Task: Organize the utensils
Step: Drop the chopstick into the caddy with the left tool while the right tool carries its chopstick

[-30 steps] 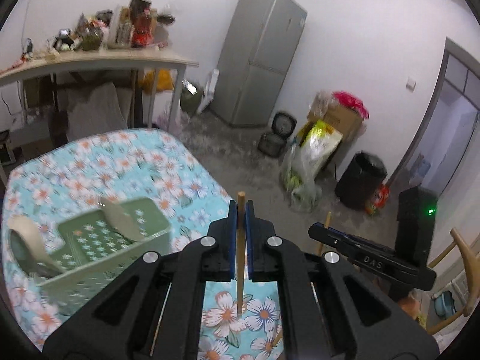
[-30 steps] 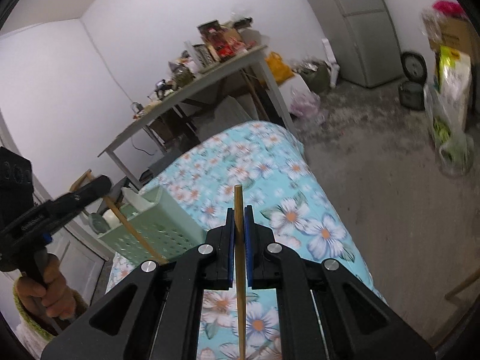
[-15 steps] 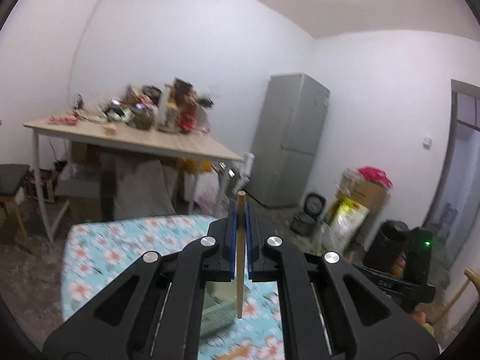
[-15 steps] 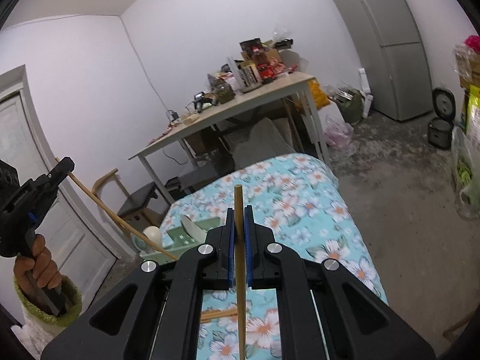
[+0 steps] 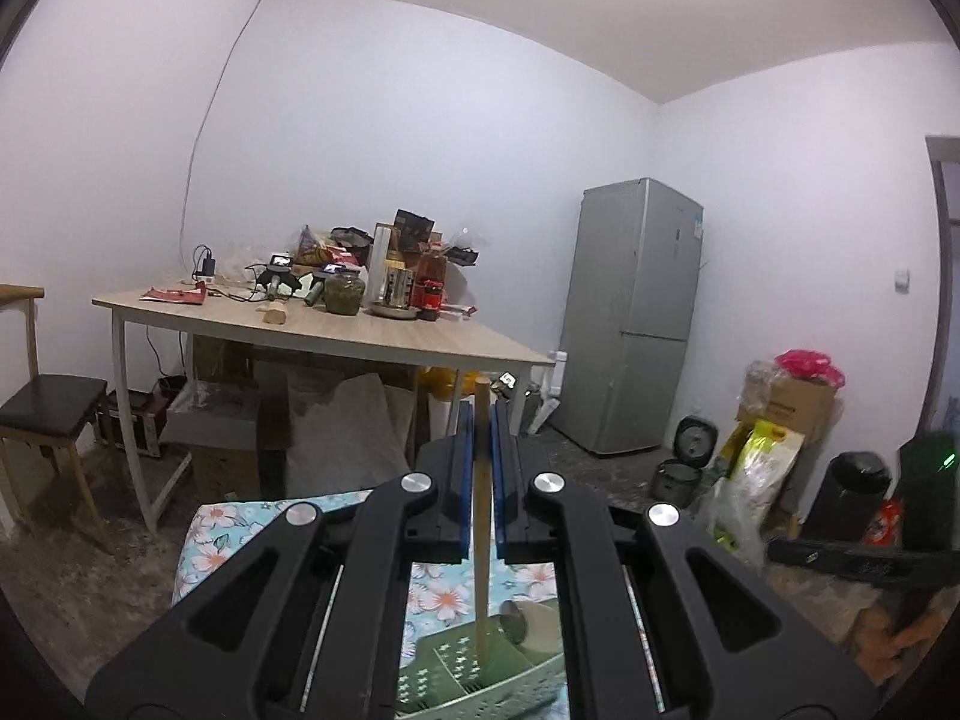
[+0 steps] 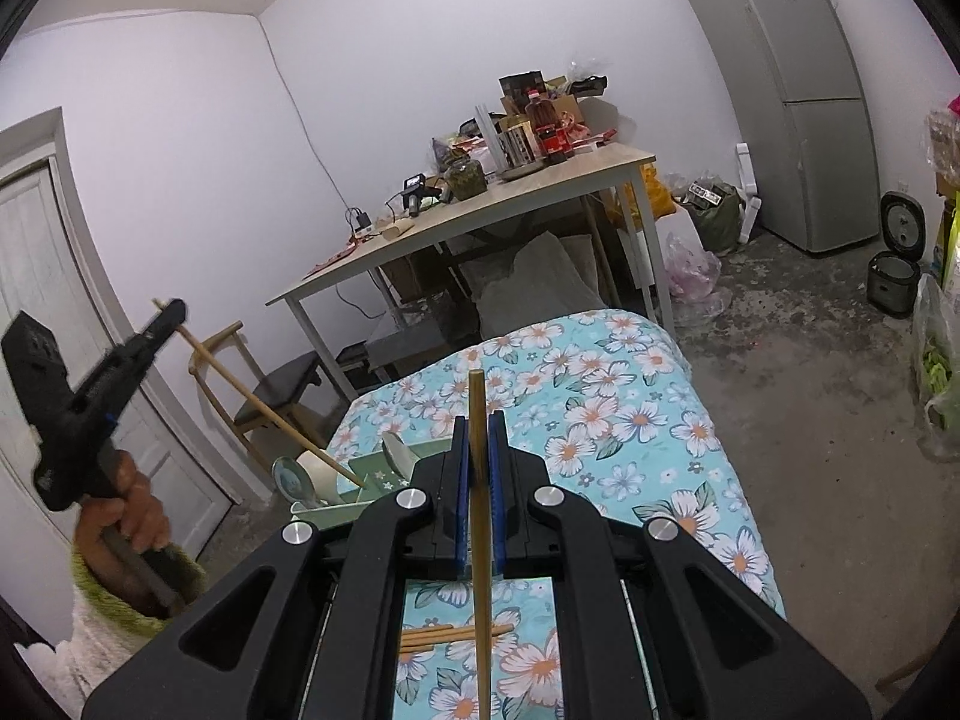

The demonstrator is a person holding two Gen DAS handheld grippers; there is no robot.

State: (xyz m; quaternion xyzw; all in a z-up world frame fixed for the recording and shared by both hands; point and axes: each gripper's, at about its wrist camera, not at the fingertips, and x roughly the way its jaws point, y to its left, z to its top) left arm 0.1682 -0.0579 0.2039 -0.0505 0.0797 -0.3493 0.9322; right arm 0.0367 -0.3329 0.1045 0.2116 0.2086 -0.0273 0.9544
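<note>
Each gripper's jaws are clamped tight on 1 chopstick: the left gripper holds its chopstick tip over the green basket; the right gripper holds its chopstick beside that basket. Lower each tip inside the basket before releasing, I'd judge.

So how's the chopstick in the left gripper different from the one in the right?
The left gripper's chopstick slants down, its lower end over the green basket; the right gripper's chopstick hangs over the floral cloth, above loose chopsticks. Both are plain wood, pinched between shut blue pads.
</note>
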